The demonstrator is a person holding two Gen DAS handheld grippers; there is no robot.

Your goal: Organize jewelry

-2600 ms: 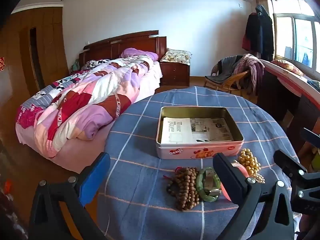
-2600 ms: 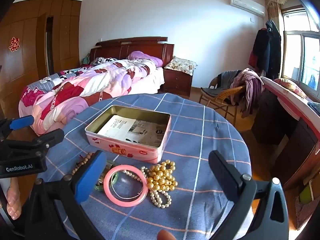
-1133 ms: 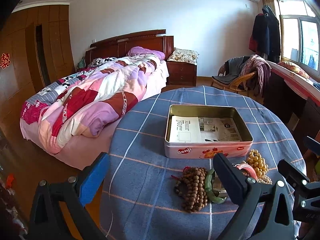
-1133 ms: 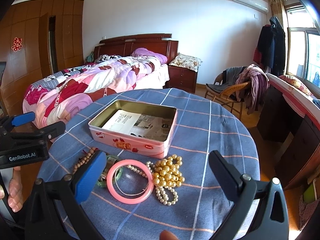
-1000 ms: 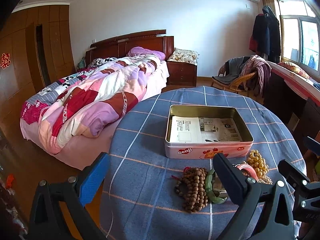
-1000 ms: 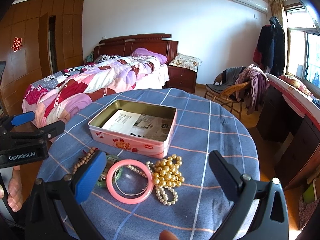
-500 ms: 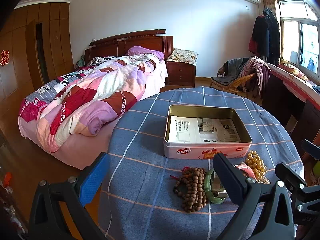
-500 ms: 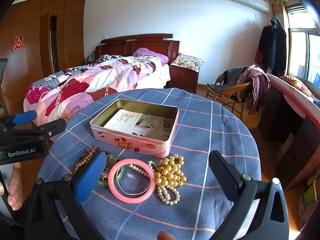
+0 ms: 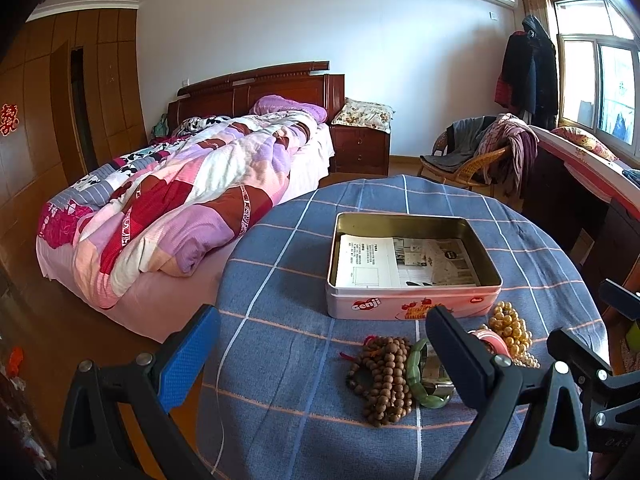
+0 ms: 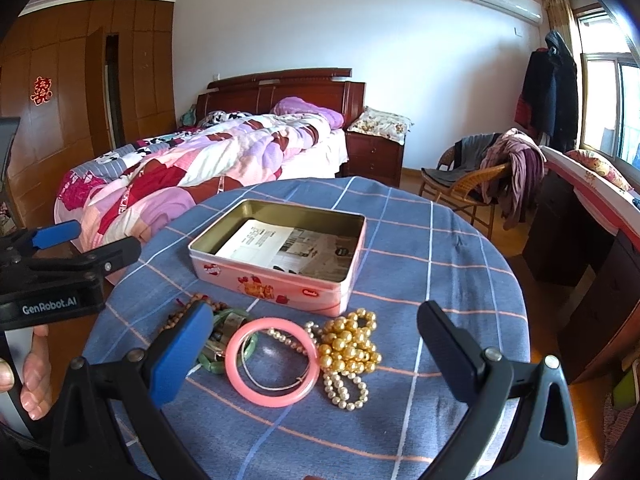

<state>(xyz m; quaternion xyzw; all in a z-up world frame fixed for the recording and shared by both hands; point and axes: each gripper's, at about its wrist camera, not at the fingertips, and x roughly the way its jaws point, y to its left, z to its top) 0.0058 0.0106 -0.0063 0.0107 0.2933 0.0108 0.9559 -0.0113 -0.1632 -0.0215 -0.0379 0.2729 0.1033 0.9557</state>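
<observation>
A round table (image 10: 440, 248) in blue checked cloth holds an open pink tin (image 10: 280, 256), with a pink bangle (image 10: 272, 360), gold beads (image 10: 352, 344) and wooden beads (image 9: 384, 372) just before it, both claws (image 9: 320, 352) (image 10: 316, 352) spread apart, empty.

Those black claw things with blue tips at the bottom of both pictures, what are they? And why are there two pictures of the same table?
They are grabbers that a person holds, one in each hand. Each has a tiny camera looking out along its two fingers, so you get two pictures. One comes from the left gripper, the other from the right gripper. Both are open and hold nothing. You can see the person's hand holding the left one. On the blue checked tablecloth sits an open pink tin lined with printed paper. In front of it lie a pink bangle, gold beads, small pearls, a green bracelet and brown wooden beads.
</observation>
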